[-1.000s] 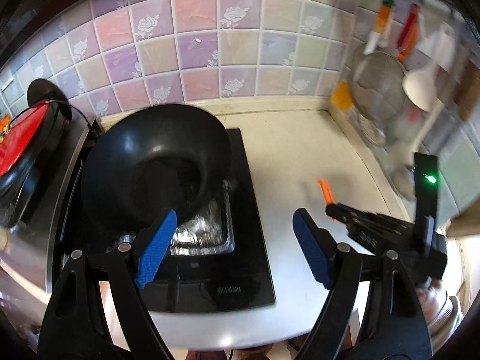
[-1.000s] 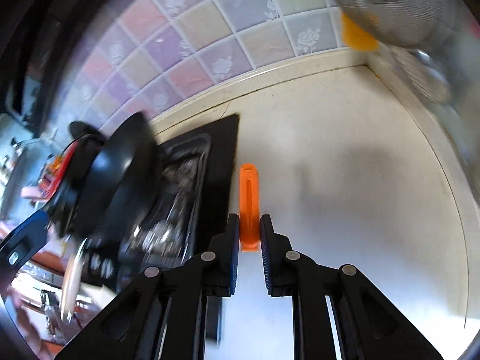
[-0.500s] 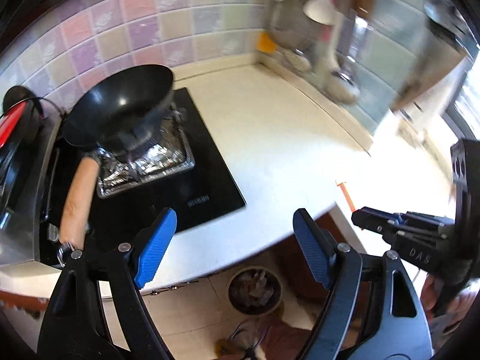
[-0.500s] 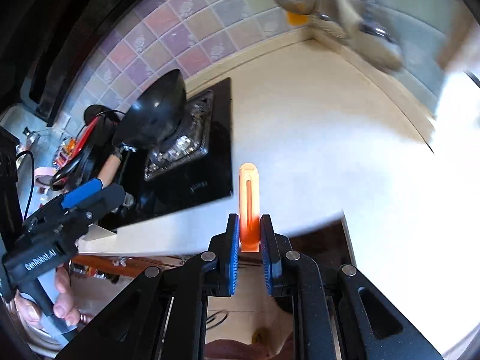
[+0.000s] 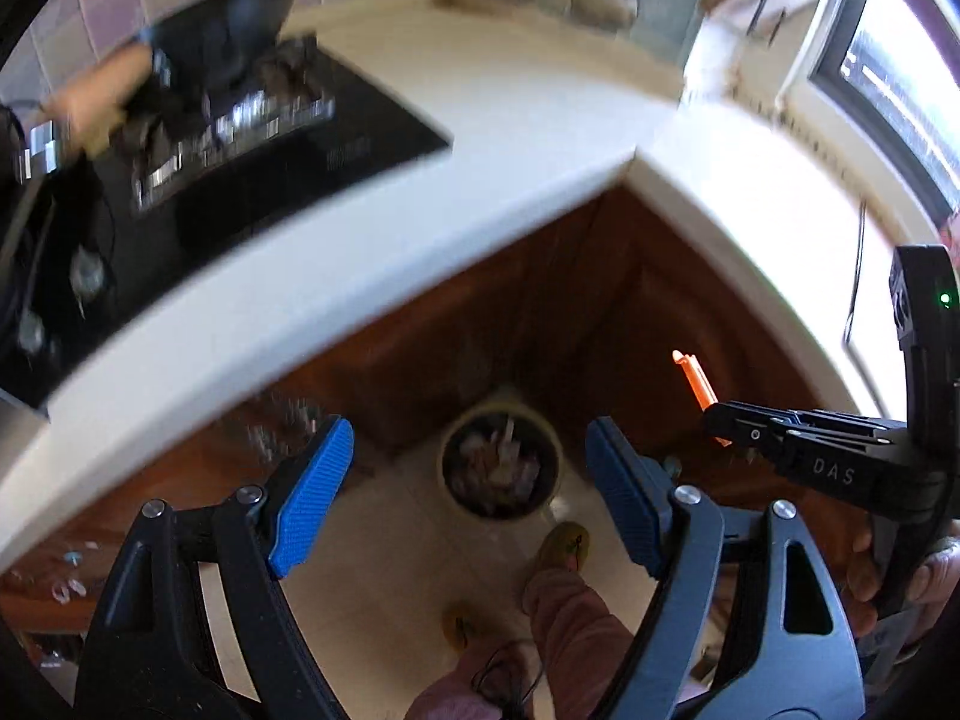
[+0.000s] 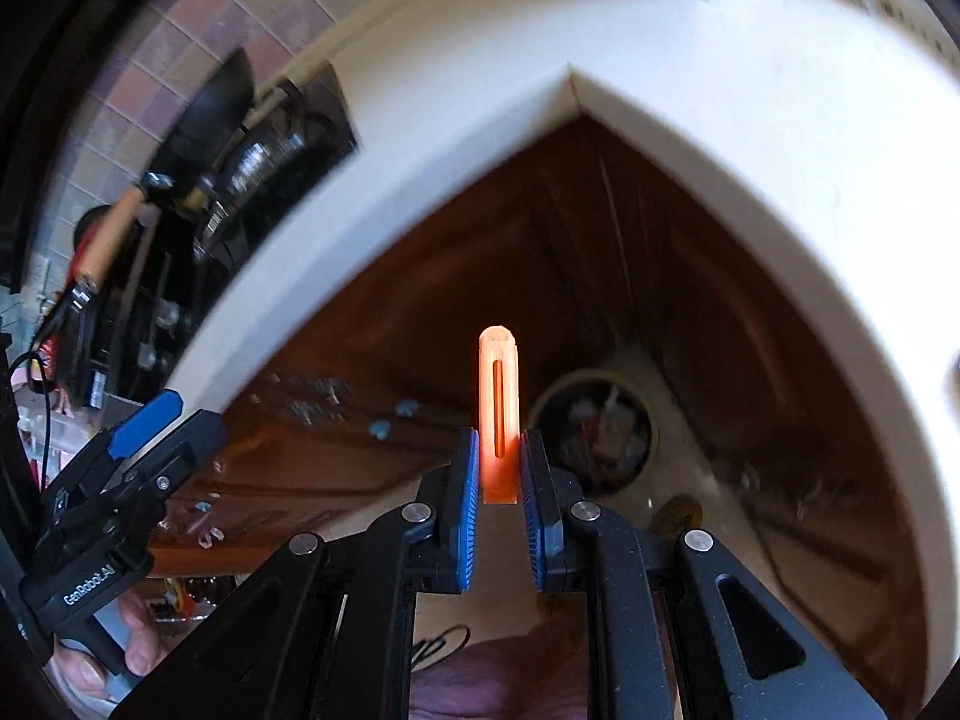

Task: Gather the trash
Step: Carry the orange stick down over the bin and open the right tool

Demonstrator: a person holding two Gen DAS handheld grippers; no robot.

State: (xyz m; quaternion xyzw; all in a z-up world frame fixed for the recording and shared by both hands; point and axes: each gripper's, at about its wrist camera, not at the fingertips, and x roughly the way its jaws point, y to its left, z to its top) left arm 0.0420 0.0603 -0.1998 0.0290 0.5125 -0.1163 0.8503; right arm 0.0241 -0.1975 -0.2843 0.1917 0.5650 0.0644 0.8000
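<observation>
in the left wrist view, our left gripper (image 5: pixel 468 498) stood wide and empty above one trash bin (image 5: pixel 501 465) on the floor, below the white bench (image 5: pixel 372 240). in the right wrist view, our right gripper (image 6: pixel 500 501) pinched one orange plastic piece (image 6: pixel 498 402), just left of that bin (image 6: pixel 594 432).

The flat orange plastic strip with a rounded tip and a lengthwise slot (image 6: pixel 498 414) is standing upright, its lower end clamped between blue pads, clear of the white countertop edge. The round cream-rimmed waste bin (image 6: pixel 591 432) is sitting on the pale floor in the corner of the brown cabinets, holding crumpled pale scraps, open-topped.
</observation>
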